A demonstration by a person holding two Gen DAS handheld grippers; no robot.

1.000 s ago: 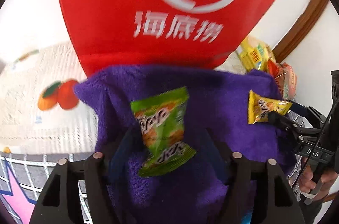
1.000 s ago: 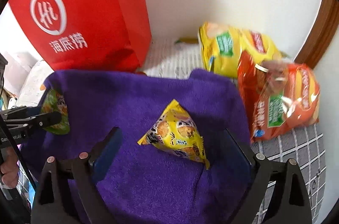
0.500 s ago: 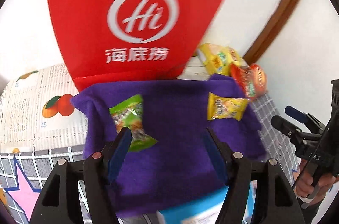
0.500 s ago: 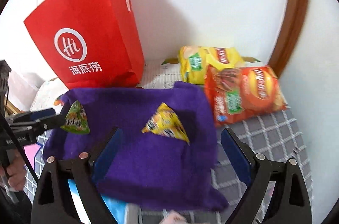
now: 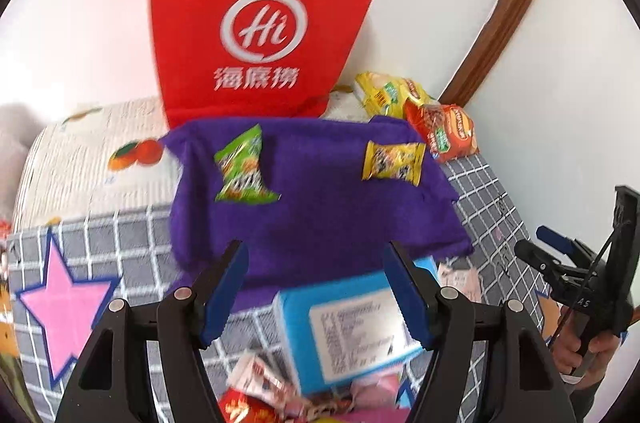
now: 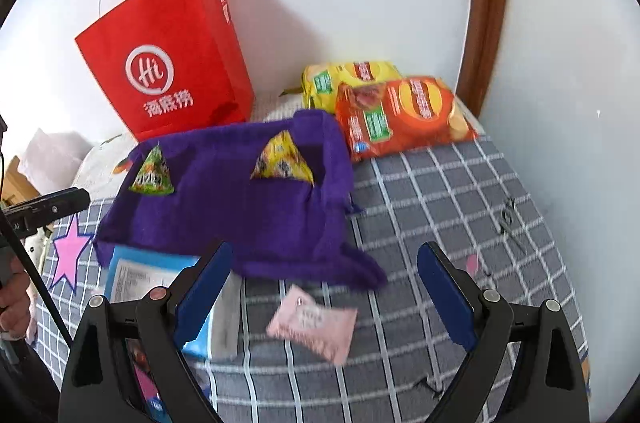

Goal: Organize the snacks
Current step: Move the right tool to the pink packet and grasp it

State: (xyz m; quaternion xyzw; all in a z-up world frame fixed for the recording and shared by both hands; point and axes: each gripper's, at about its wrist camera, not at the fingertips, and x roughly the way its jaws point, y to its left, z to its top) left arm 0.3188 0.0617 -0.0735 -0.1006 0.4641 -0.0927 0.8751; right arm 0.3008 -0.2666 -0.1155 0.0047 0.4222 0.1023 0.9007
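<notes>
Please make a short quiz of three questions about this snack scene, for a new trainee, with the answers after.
1. True or false: the green snack packet lies on the purple cloth.
2. Which is nearer the red paper bag: (a) the yellow chip bag, (b) the pink packet?
3. Fill in: the left hand-held gripper holds ____.

Key
1. True.
2. (a).
3. Nothing; its jaws stand open and empty.
</notes>
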